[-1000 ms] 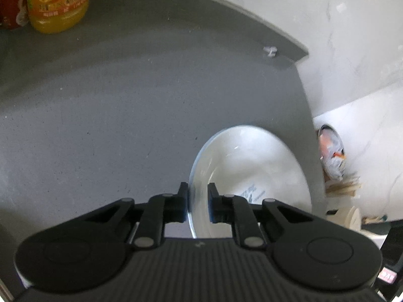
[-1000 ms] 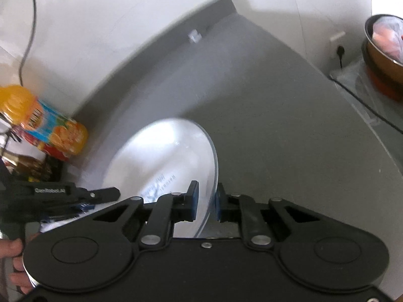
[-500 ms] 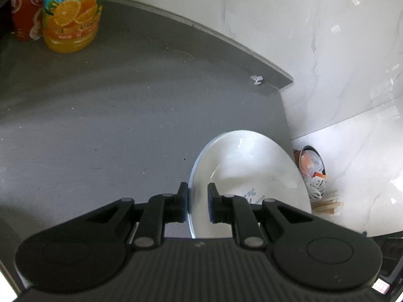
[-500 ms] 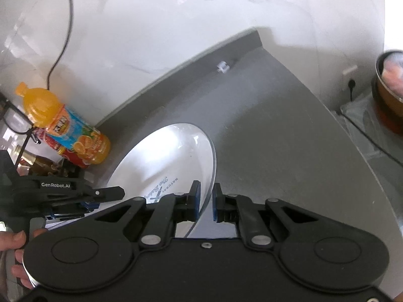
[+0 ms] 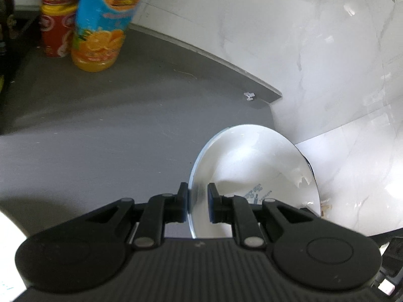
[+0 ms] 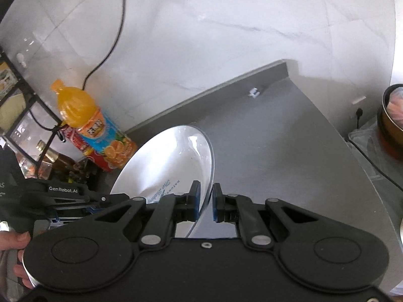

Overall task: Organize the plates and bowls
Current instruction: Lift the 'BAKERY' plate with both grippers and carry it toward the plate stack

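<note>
A single white plate (image 5: 252, 161) with blue lettering hangs tilted above the grey counter (image 5: 100, 130), gripped at opposite rims by both grippers. My left gripper (image 5: 197, 191) is shut on the plate's near rim, and the plate spreads out to the right of it. In the right wrist view the plate (image 6: 163, 166) spreads to the left, with my right gripper (image 6: 206, 191) shut on its edge. The left gripper (image 6: 118, 197) also shows there at the plate's far side, with a hand behind it.
An orange juice bottle (image 5: 103, 25) and red cans (image 5: 55, 25) stand at the counter's back left by a black wire rack (image 6: 25, 100). A small white clip (image 5: 249, 96) lies near the back corner. A dark pot (image 6: 393, 120) sits off to the right.
Both grippers have risen together with the plate held between them. The counter has dropped away, and more of the marble wall and the juice bottle shows.
</note>
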Motion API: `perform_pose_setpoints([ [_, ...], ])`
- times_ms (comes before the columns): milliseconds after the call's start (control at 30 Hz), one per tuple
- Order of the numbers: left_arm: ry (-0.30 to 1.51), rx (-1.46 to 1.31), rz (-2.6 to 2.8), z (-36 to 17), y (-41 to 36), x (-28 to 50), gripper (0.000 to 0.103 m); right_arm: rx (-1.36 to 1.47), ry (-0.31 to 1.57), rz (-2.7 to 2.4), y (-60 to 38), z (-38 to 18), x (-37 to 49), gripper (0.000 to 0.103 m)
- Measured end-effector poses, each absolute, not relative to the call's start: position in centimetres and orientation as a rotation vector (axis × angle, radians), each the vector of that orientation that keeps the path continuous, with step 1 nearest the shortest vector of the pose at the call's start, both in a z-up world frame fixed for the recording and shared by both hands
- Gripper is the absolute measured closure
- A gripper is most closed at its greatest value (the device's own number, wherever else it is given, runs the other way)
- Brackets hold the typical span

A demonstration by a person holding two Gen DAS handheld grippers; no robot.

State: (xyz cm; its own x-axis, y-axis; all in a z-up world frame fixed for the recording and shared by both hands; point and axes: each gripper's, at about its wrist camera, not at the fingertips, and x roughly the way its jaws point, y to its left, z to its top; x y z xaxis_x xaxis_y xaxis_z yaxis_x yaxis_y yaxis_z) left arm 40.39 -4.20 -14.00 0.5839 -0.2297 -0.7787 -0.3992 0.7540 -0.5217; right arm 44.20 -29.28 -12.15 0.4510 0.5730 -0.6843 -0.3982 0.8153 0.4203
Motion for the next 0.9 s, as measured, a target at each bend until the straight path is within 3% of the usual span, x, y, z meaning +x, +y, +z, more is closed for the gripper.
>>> perform_pose_setpoints([
  [900, 0.879, -0.807, 0.271, -10.7, 7.1, 27.4, 0.09, 0.122, 0.955, 0.775, -17.0, -10.0, 36.4, 0.093],
])
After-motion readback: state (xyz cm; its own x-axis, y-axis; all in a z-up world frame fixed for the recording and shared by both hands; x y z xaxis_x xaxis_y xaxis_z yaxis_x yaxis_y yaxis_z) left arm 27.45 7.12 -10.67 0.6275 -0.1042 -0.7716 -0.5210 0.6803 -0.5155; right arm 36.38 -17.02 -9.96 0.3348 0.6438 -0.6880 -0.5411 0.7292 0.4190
